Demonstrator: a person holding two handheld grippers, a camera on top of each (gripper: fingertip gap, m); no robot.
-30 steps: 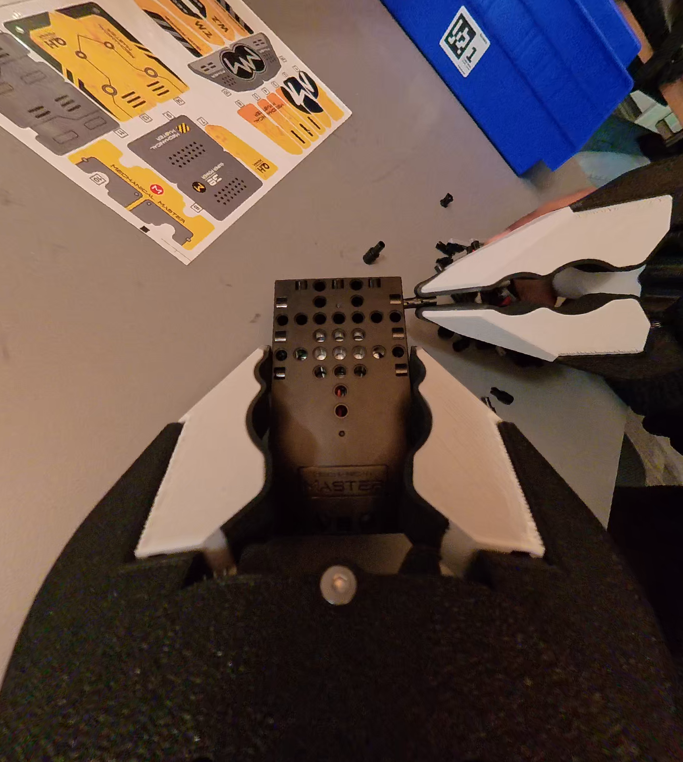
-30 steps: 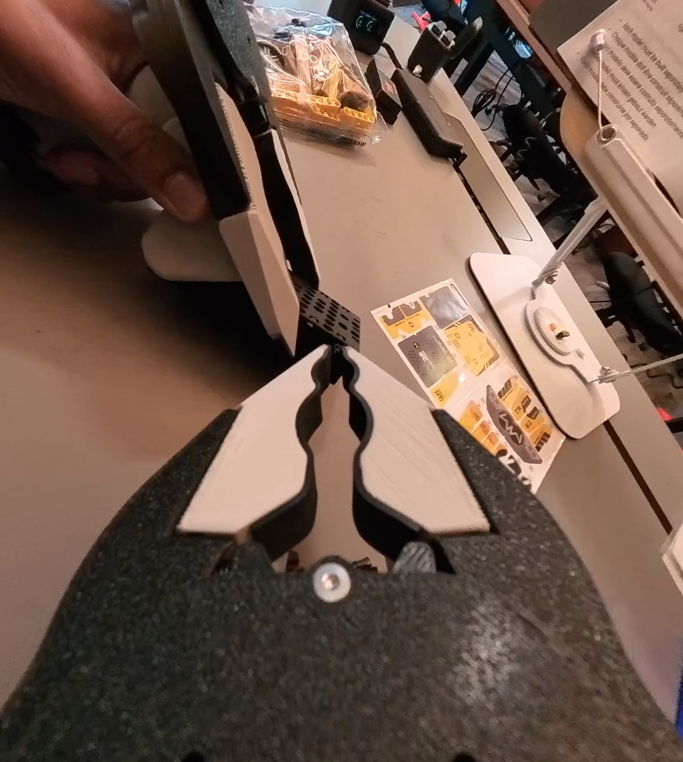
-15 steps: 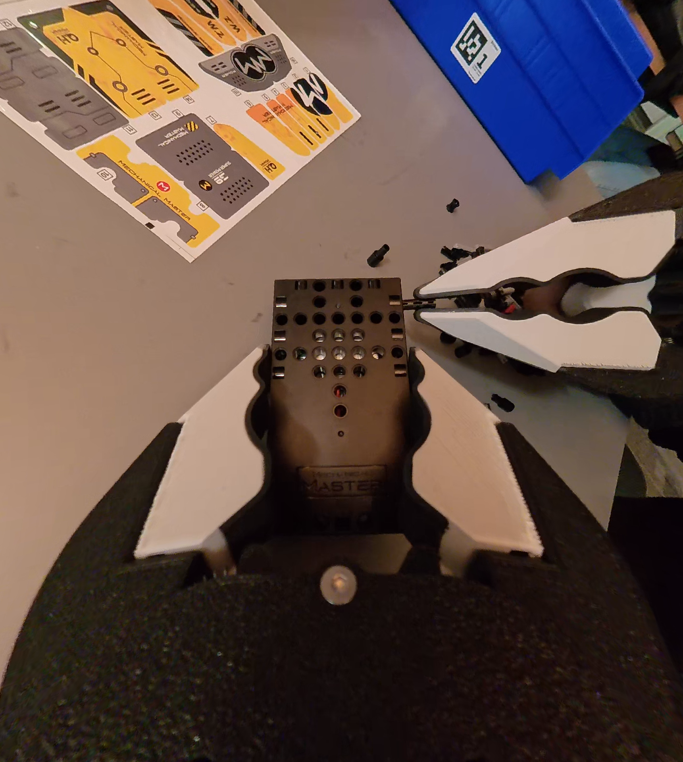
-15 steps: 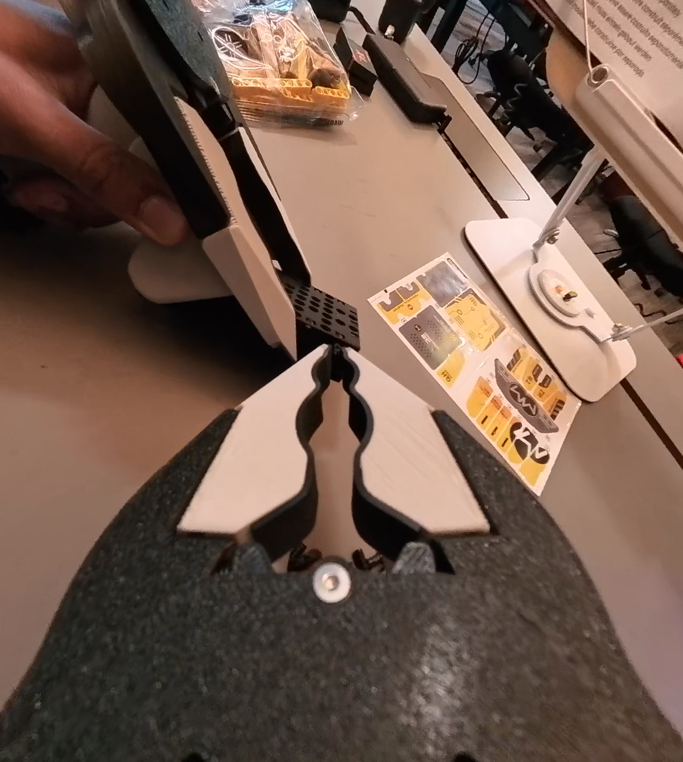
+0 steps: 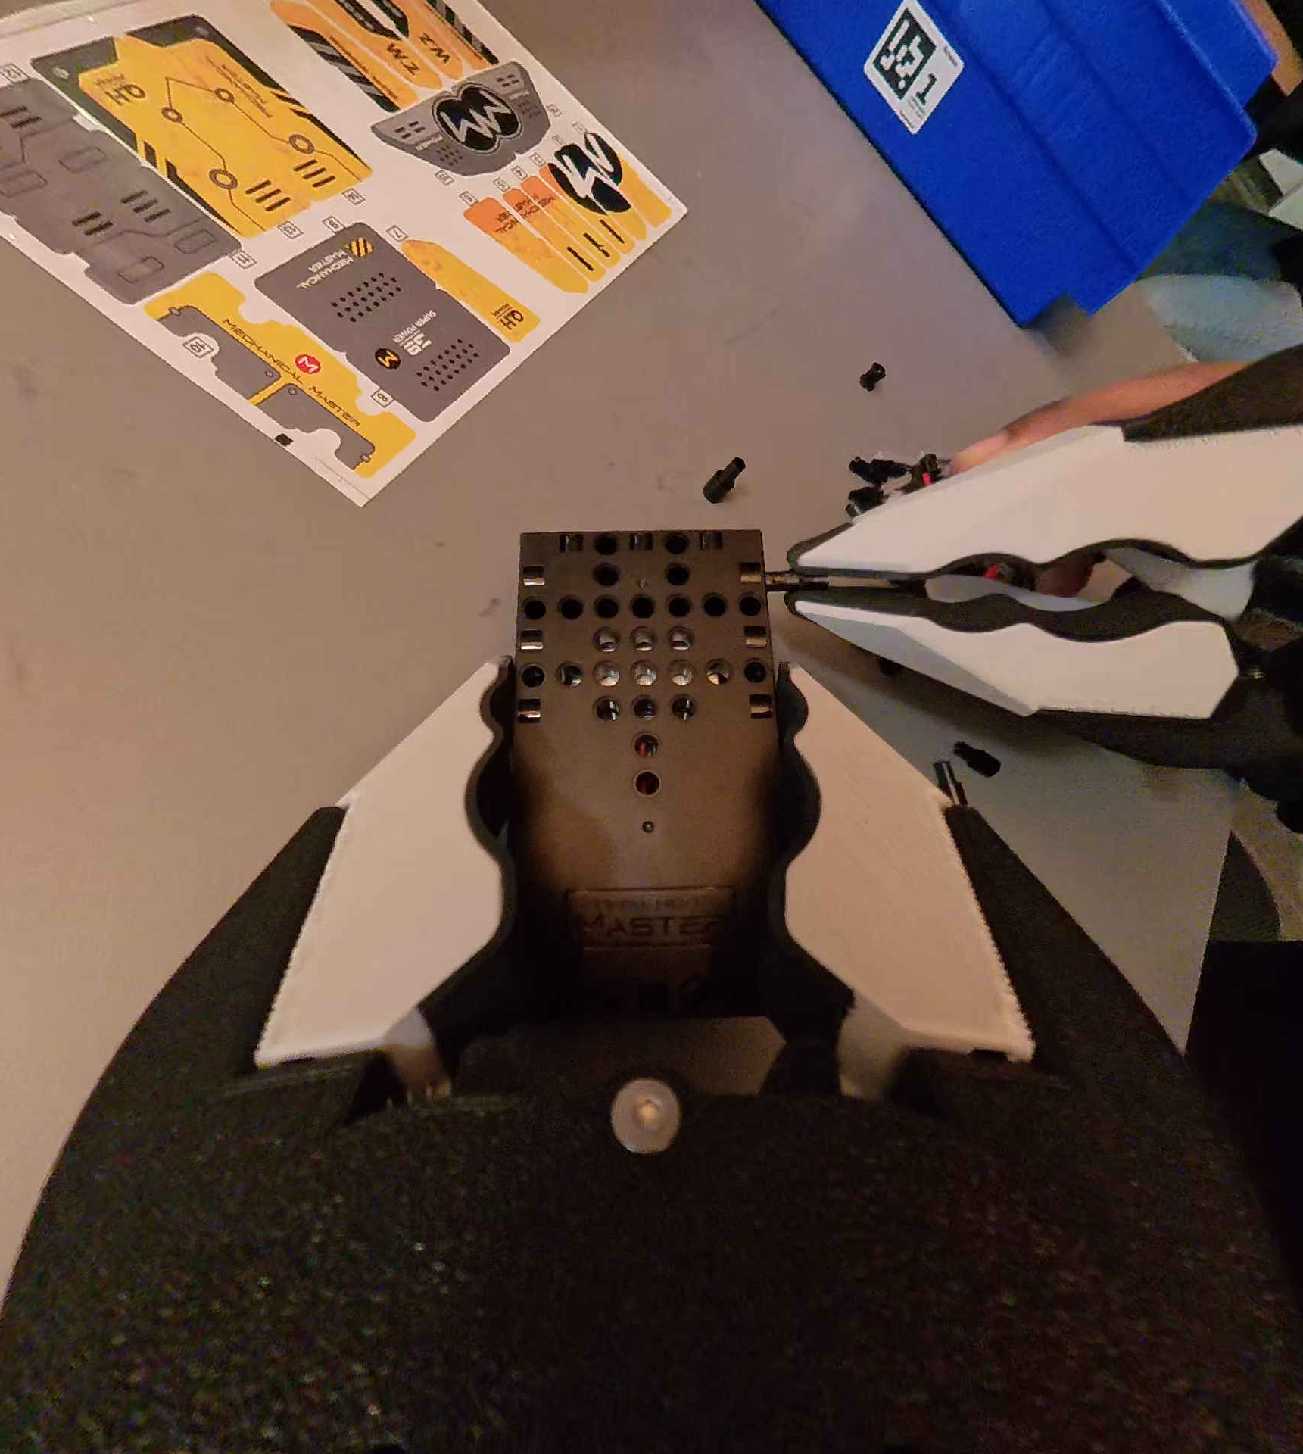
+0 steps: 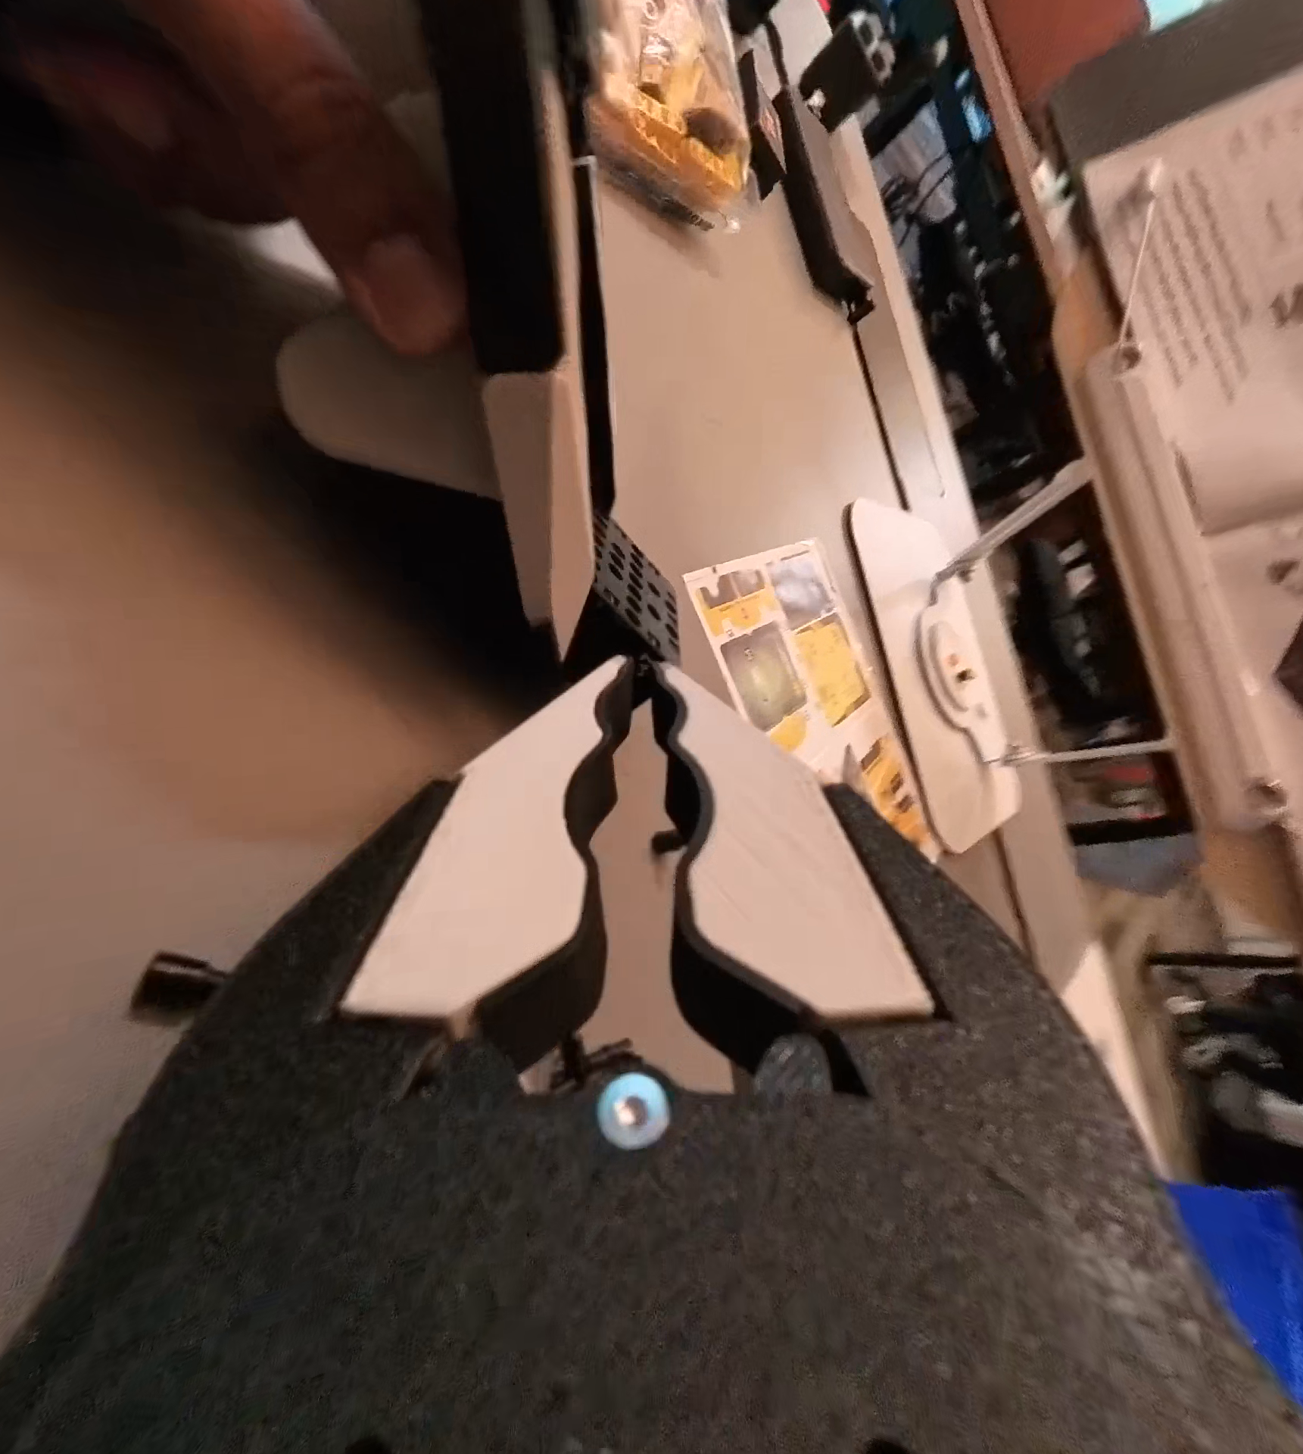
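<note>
My left gripper (image 5: 644, 677) has its fingers clamped on the black perforated block (image 5: 642, 629) above the bench (image 5: 199, 629), while my right gripper (image 5: 789, 582) pinches a small black pin (image 5: 782, 581) at the block's side.

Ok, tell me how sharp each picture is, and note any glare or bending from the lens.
Left wrist view: mostly sharp; the black block held in the left claw and the sticker sheet are crisp, with soft glare on the block's lower face and wide-angle curving at the edges. Right wrist view: motion-blurred throughout; the hand, the booklet and the blue bin smear, while the right claw stays clearest.
</note>
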